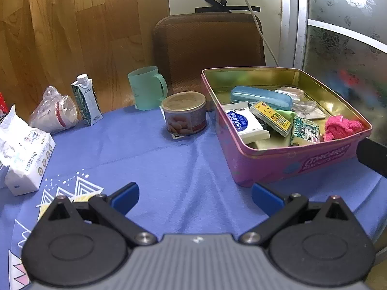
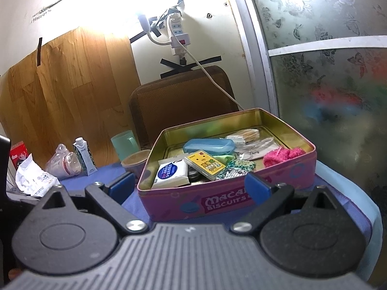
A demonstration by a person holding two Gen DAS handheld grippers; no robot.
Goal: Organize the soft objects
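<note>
A pink biscuit tin (image 1: 285,162) (image 2: 193,200) stands open on the blue tablecloth (image 1: 169,159). Inside it lie a fluffy pink cloth (image 1: 341,126) (image 2: 283,155), a white tissue pack (image 1: 244,123) (image 2: 173,172), a blue case (image 1: 261,97) (image 2: 208,146), a yellow card pack (image 1: 273,118) (image 2: 205,164) and a green patterned cloth (image 1: 306,130) (image 2: 238,166). My left gripper (image 1: 194,197) hovers open over the cloth, left of the tin's near corner, with nothing in it. My right gripper (image 2: 189,186) is open and empty in front of the tin's near wall.
A round food can (image 1: 185,114) (image 2: 135,163), a green mug (image 1: 147,88) (image 2: 125,146), a small carton (image 1: 85,99) (image 2: 83,155), a bagged cup (image 1: 55,113) (image 2: 64,163) and an opened tissue pack (image 1: 21,154) (image 2: 35,178) stand left of the tin. A brown chair back (image 1: 208,46) is behind.
</note>
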